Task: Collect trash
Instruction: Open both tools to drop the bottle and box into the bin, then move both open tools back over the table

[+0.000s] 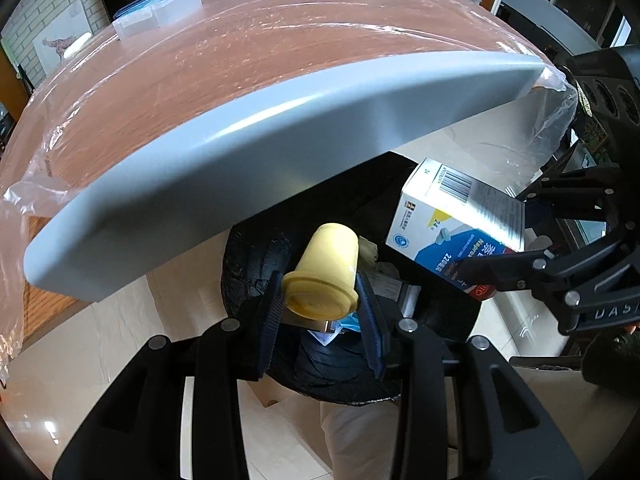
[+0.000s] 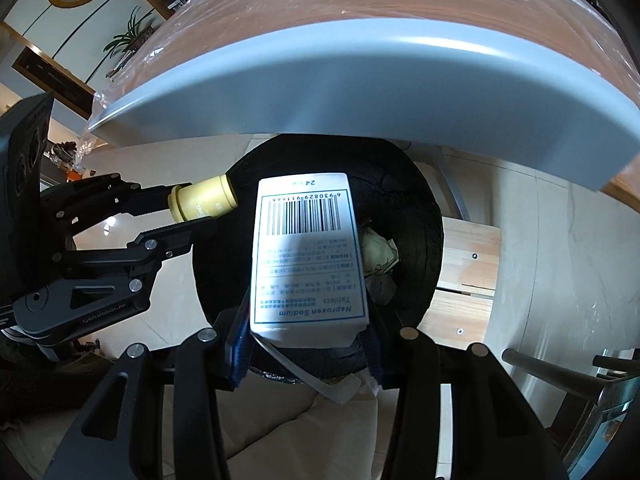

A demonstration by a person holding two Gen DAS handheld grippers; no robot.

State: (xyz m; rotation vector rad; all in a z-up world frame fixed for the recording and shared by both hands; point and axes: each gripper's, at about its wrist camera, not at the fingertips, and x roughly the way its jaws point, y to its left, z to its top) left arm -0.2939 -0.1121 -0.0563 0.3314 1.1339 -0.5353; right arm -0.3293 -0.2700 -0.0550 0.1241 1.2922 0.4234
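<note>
My left gripper [image 1: 320, 300] is shut on a small yellow plastic bottle [image 1: 326, 270] and holds it over the black-lined trash bin [image 1: 248, 256] below the table edge. My right gripper [image 2: 306, 344] is shut on a white and blue medicine box [image 2: 308, 252] with a barcode, also over the bin [image 2: 416, 208]. The box shows in the left wrist view [image 1: 456, 216] at the right, the bottle in the right wrist view [image 2: 202, 202] at the left. Crumpled paper [image 2: 378, 250] lies inside the bin.
The grey-edged table [image 1: 240, 160] covered with clear plastic film overhangs the bin. A clear plastic container [image 1: 160, 14] stands at its far side. A wooden stool [image 2: 468, 256] stands right of the bin. Pale tile floor surrounds it.
</note>
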